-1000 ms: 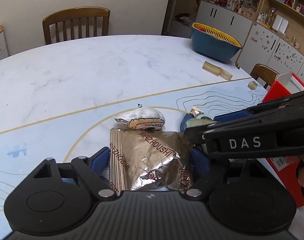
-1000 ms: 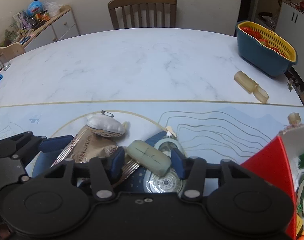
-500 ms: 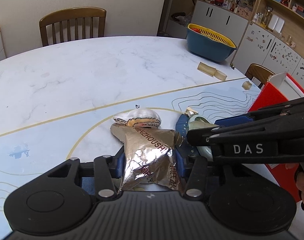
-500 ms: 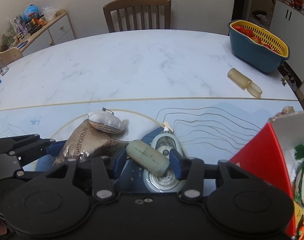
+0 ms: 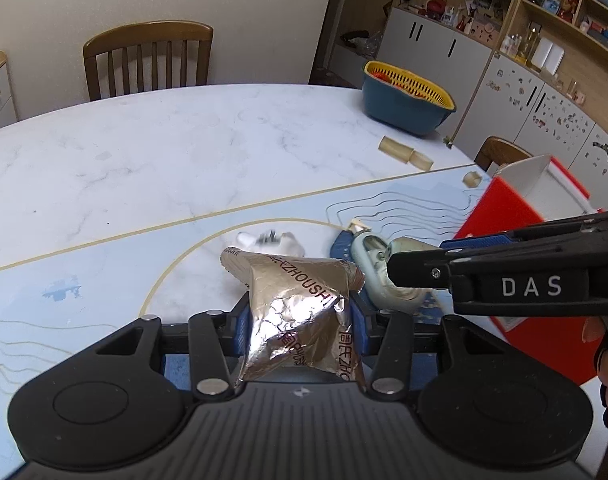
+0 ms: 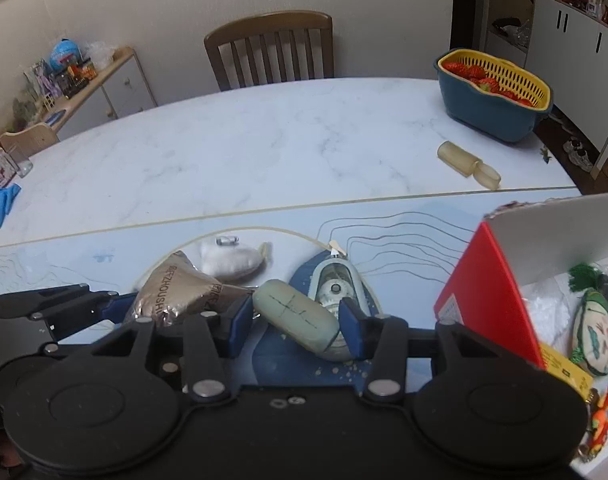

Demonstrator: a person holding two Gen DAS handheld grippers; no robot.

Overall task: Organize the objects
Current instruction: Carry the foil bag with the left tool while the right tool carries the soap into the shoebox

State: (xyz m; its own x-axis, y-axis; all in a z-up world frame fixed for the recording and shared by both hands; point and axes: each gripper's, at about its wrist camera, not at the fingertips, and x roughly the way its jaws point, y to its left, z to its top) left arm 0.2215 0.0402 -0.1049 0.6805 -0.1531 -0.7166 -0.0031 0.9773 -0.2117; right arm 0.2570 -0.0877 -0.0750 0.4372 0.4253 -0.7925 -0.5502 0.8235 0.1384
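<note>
A crumpled foil packet (image 5: 296, 296) with brown lettering hangs above the table, and my left gripper (image 5: 300, 322) is shut on it. From the right wrist view the same foil packet (image 6: 172, 292) shows at the left. My right gripper (image 6: 295, 318) is shut on a pale green oblong case (image 6: 294, 314), held slantwise. Under it a blue and pale green tape dispenser (image 6: 336, 280) lies on the light blue mat (image 6: 404, 232). A small white pillow charm (image 6: 230, 260) with a safety pin lies just beyond the packet. The right gripper (image 5: 416, 254) reaches in from the right in the left wrist view.
An open red box (image 6: 500, 280) holding toys stands at the right. A blue basket (image 6: 492, 108) with a yellow strainer of strawberries sits at the far right of the marble table (image 6: 264, 140). Two yellowish tubes (image 6: 468, 164) lie near it. A wooden chair (image 6: 270, 52) stands behind.
My left jaws have closed on the foil packet and raised it off the mat. The right gripper has risen with the pale green case. The white charm has shifted and turned over.
</note>
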